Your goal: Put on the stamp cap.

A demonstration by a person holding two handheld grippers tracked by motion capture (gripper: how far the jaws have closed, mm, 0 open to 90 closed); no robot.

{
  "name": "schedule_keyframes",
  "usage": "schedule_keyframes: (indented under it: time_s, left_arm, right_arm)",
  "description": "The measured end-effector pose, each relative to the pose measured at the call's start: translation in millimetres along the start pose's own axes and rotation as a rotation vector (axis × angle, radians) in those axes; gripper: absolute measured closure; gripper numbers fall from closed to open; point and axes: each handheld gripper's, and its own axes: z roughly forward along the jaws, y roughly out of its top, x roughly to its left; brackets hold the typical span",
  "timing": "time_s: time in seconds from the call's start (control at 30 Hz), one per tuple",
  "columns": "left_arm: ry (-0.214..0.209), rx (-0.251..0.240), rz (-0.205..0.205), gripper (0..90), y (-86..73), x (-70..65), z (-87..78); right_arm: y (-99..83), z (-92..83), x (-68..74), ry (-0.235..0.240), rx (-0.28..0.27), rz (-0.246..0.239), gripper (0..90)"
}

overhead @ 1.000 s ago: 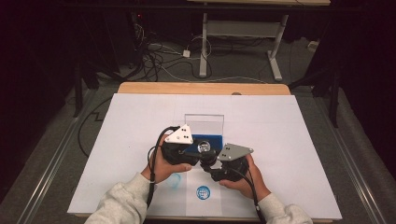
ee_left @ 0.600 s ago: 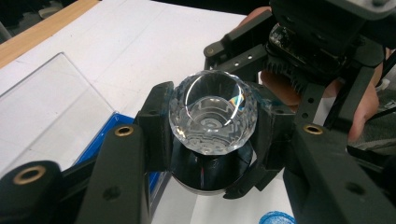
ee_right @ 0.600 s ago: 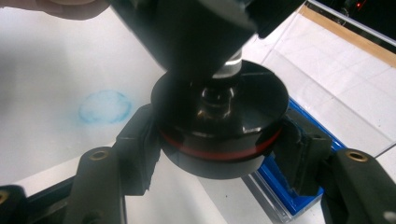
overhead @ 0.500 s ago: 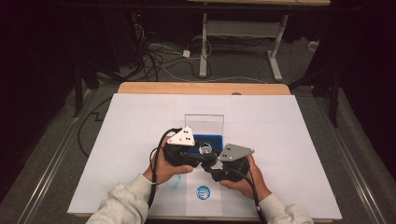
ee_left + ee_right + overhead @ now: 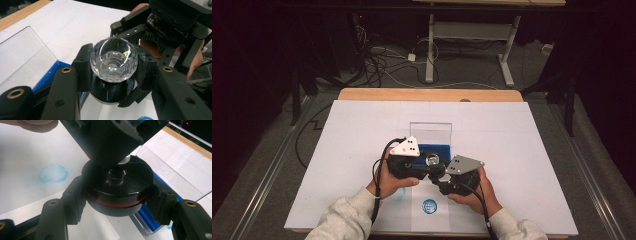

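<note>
1. Near the surface's [image 5: 362, 130] middle, just toward six o'clock of the clear box with the blue base [image 5: 432, 145], we hold both claws together above the white sheet.
2. Our left claw [image 5: 113, 72] is partly closed on the faceted crystal knob [image 5: 113, 62], pads pressing its sides at nine and three o'clock (steadying it, we judge).
3. Our right claw [image 5: 117, 202] is clamped as tight as it goes around the black round base with a red ring [image 5: 117, 192], directly under the knob; gripping each part separately suggests twisting them together or apart.
4. Compared with a second ago, hands and claws sit where they were; nothing has visibly shifted.
</note>
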Motion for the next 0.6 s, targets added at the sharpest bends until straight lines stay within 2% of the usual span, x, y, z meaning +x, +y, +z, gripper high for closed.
schedule_keyframes:
  time_s: [0.17,0.33,0.47,0.6]
  left_arm:
    - [0.003,0.009,-0.007,54.5,-1.9,-2.3,3.8]
    - [-0.027,-0.006,-0.031,54.5,-3.2,0.3,3.0]
    - [-0.062,-0.035,-0.073,54.5,-6.0,5.1,2.0]
    - [-0.075,-0.036,-0.079,54.5,-6.5,4.7,3.9]
  right_arm:
    - [-1.4,0.6,0.7,0.005,0.019,-0.006,38.7]
    - [-1.7,-1.5,1.2,0.003,0.012,-0.015,38.7]
    - [-1.7,-2.6,1.3,0.005,0.001,-0.008,38.7]
    - [-1.7,-2.9,1.4,0.009,0.005,-0.009,38.7]
